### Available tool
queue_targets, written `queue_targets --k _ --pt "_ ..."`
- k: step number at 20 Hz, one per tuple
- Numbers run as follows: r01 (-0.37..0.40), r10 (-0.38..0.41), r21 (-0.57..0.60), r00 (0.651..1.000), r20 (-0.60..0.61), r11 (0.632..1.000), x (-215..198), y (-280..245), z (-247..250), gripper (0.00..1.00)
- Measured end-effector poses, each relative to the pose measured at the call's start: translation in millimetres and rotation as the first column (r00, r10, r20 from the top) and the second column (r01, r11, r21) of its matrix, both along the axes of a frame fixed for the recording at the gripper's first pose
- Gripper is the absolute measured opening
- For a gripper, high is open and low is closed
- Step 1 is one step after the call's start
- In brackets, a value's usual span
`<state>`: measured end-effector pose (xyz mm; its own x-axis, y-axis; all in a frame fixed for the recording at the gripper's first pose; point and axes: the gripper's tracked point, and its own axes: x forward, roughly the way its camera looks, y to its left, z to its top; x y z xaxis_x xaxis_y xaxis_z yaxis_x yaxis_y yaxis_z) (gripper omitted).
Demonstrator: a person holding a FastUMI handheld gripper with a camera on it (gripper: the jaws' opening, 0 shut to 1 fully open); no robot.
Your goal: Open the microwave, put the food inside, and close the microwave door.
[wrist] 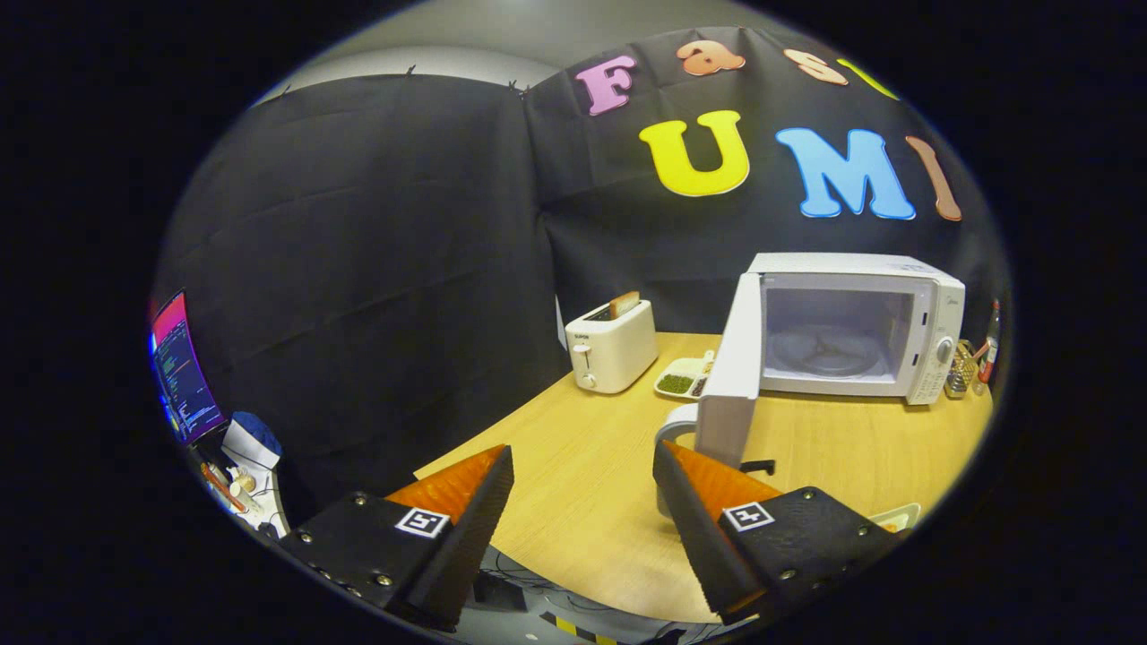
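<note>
1. Wooden table (591,484) is noted beneath the gripper (582,475), whose fingers are spread apart, nothing held.
2. Microwave (851,336) is found well beyond them (door (730,376) swung open).
3. Food tray (683,378) is observed beside a toaster (612,348).

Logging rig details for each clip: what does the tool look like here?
The tool has two wedge-shaped fingers tapering forward, with textured inner faces. Each sits on a black mount fixed with small round screws and carries a square black-and-white marker. The fingers stand apart, open.
</note>
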<state>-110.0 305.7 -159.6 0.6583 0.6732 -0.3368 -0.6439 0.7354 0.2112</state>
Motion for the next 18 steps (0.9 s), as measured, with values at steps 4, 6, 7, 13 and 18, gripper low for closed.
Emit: queue_targets --k 4,6,7,13,18 --pt "0.08 -0.079 -0.006 0.994 0.077 0.997 9 -48 22 0.98" --pt "0.144 -0.142 -0.016 0.985 0.103 0.989 16 -78 26 0.98" --pt "0.174 -0.171 -0.023 0.979 0.107 0.984 20 -92 25 0.98" --pt "0.353 -0.345 -0.079 0.934 0.095 0.932 45 -174 3 0.98" --pt "0.445 -0.441 -0.156 0.895 0.058 0.882 63 -224 -33 0.98"
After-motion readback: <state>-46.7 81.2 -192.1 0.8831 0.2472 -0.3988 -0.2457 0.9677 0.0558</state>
